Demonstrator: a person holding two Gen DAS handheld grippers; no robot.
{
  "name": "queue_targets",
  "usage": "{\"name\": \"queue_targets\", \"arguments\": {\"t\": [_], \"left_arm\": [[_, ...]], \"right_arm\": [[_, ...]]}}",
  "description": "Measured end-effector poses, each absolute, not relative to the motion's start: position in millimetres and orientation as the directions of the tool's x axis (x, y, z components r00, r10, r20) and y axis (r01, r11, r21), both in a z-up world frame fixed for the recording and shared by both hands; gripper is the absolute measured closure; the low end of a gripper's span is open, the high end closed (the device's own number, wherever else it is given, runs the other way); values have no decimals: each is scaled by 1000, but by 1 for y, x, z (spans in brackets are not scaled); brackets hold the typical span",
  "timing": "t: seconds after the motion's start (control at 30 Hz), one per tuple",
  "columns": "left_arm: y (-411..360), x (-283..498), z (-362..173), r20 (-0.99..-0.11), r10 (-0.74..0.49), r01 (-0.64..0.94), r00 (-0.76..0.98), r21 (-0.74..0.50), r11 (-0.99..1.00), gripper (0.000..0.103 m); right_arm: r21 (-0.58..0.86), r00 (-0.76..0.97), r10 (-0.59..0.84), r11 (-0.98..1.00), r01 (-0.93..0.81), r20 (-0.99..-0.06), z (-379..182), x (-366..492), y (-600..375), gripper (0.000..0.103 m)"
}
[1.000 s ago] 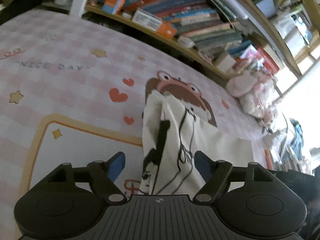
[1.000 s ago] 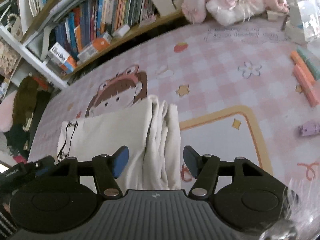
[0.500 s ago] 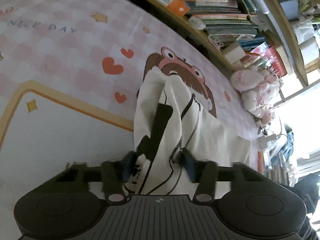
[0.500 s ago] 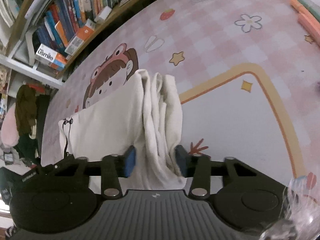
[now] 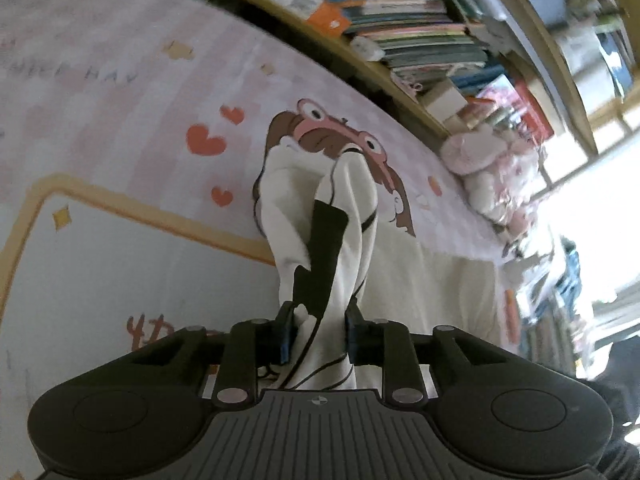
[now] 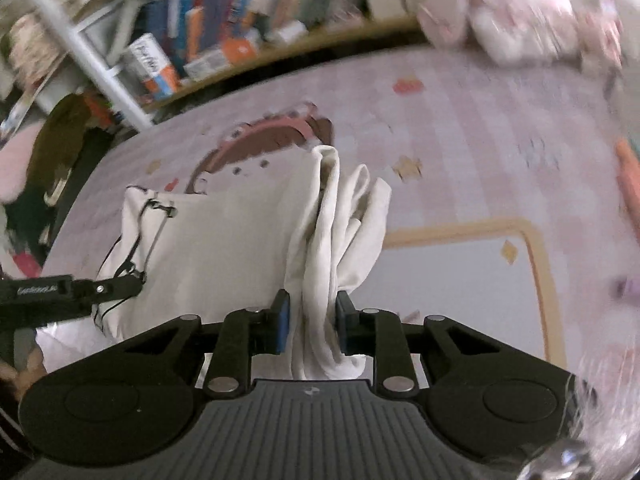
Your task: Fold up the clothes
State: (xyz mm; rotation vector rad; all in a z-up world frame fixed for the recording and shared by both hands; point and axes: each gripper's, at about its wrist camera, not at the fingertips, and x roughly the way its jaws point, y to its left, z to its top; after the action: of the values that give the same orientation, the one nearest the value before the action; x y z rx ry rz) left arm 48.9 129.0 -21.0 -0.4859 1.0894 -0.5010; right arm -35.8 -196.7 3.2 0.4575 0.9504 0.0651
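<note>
In the right wrist view motion blur smears the books (image 6: pixel 224 36) and the plush toys (image 6: pixel 516 12) far ahead of the claw, so no title is readable. The cloth (image 6: pixel 320 280) goes down behind the claw body, its lower end hidden. In the left wrist view the mat lettering (image 5: pixel 92 76) far ahead-left is too blurred to read.

White printed garment (image 5: pixel 348 216) — bunched, both ends pinched, on mat.
</note>
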Motion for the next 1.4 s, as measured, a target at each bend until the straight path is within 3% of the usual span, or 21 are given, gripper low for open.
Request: {"name": "queue_targets", "arguments": {"t": [0.07, 0.23, 0.33, 0.4, 0.43, 0.53, 0.63, 0.9, 1.07, 1.23, 1.4], "left_arm": [[133, 53, -26, -707, -608, 117, 360, -613, 782, 70], [136, 58, -40, -706, -627, 68, 331, -645, 761, 56], [131, 57, -40, -702, -626, 78, 340, -642, 763, 56], [125, 57, -38, -709, -614, 98, 347, -624, 775, 57], [123, 57, -38, -711, -611, 105, 349, -618, 779, 59], [118, 52, -32, -711, -602, 147, 364, -594, 791, 79], [113, 41, -16, -707, -593, 230, 385, -549, 804, 82], [129, 34, -31, -709, -642, 171, 291, -622, 764, 75], [132, 39, -42, -708, -655, 125, 264, -648, 751, 59], [123, 39, -42, -705, -656, 142, 269, -645, 751, 52], [109, 37, -37, -730, -622, 194, 284, -592, 782, 57]], "right_arm": [[432, 578, 262, 884, 176, -773, -1, -36, -202, 69], [494, 557, 291, 831, 257, -778, -13, -35, -214, 60], [519, 556, 307, 809, 275, -772, -20, -34, -217, 58], [528, 565, 312, 806, 269, -764, -20, -32, -216, 58], [527, 564, 314, 808, 265, -764, -20, -31, -214, 65], [487, 578, 294, 847, 211, -761, -13, -32, -204, 79], [401, 615, 250, 909, 118, -748, 4, -40, -189, 82], [496, 559, 312, 842, 211, -768, -4, -60, -207, 81], [525, 544, 324, 809, 265, -774, -13, -60, -215, 61], [532, 545, 333, 805, 260, -770, -17, -58, -215, 60], [529, 549, 337, 814, 237, -765, -20, -56, -212, 73]]}}
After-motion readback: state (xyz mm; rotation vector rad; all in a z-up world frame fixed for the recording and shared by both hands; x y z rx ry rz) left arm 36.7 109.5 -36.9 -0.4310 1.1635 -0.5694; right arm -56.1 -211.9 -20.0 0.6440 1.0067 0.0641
